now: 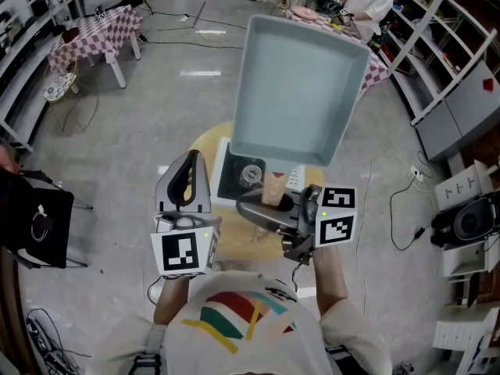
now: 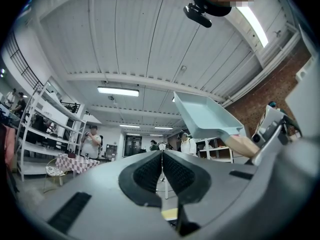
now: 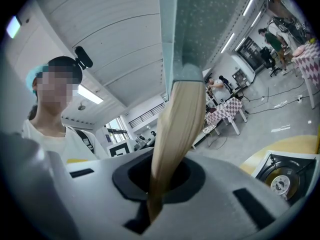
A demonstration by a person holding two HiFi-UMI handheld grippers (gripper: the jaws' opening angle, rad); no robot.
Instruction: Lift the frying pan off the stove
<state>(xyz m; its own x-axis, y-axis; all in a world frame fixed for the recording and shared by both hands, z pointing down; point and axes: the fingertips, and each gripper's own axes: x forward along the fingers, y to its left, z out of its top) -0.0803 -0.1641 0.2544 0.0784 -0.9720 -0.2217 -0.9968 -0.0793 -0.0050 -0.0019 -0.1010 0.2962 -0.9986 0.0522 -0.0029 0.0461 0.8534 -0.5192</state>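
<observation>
The frying pan [image 1: 301, 88] is a rectangular pale blue pan, raised high above the stove and tilted toward my head. My right gripper [image 1: 269, 205] is shut on its wooden handle [image 1: 275, 187]. In the right gripper view the handle [image 3: 175, 129] runs up from between the jaws to the pan [image 3: 200, 24]. The black stove [image 1: 234, 174] sits below on a round yellow table [image 1: 205, 143], its burner bare. My left gripper [image 1: 187, 180] points upward beside the pan, shut and holding nothing. From the left gripper view [image 2: 161, 170] the pan [image 2: 205, 116] hangs at the upper right.
A checkered table [image 1: 98, 33] stands at the far left, and another with a person [image 1: 371, 2] at the far right. Metal shelving [image 1: 437, 69] lines the right side. Cables [image 1: 402, 225] and a black speaker [image 1: 469, 221] lie on the floor at right.
</observation>
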